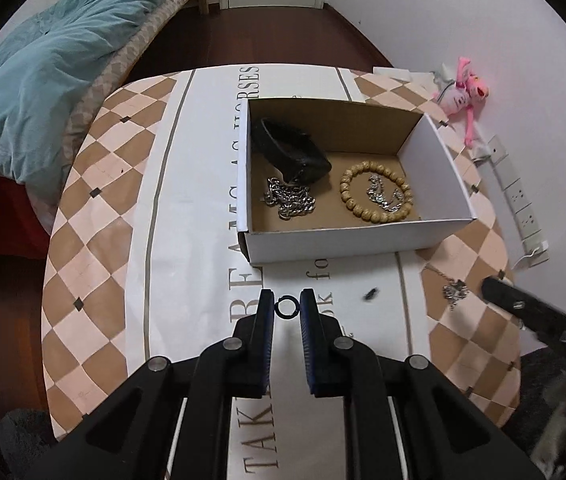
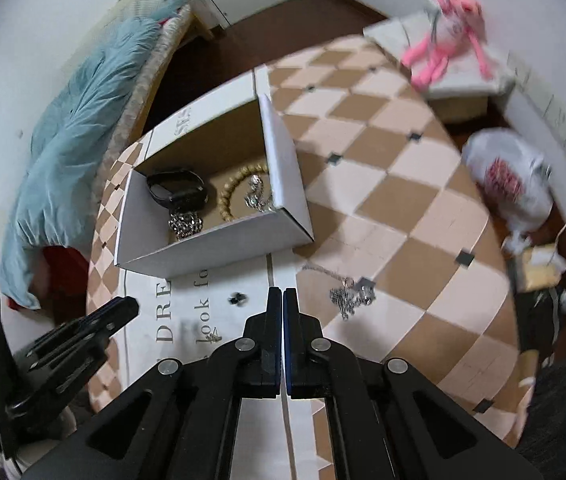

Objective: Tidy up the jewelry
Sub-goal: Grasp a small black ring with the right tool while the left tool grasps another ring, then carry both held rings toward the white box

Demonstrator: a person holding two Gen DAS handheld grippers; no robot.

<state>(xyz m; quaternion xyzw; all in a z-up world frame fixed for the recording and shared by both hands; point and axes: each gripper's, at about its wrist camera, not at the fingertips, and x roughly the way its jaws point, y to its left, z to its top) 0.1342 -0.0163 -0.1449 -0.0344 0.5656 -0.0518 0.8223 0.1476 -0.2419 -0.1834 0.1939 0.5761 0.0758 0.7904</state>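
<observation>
Black ring (image 1: 286, 307), checkered tablecloth (image 1: 95, 208)

Box on the table, loose pieces in front of it.

On the table (image 1: 95, 216) stands the box (image 1: 347, 240); inside, a watch band (image 1: 289, 150) lies at the back left, a chain (image 1: 291, 200) just before it, and a bead bracelet (image 1: 377, 194) to the right, ringing a second small chain (image 1: 383, 194). Before the box lie a small clip (image 1: 371, 294) and, further right, a pendant necklace (image 1: 455, 292). A small ring (image 1: 286, 307) sits between the left gripper's (image 1: 287, 308) fingertips.
</observation>
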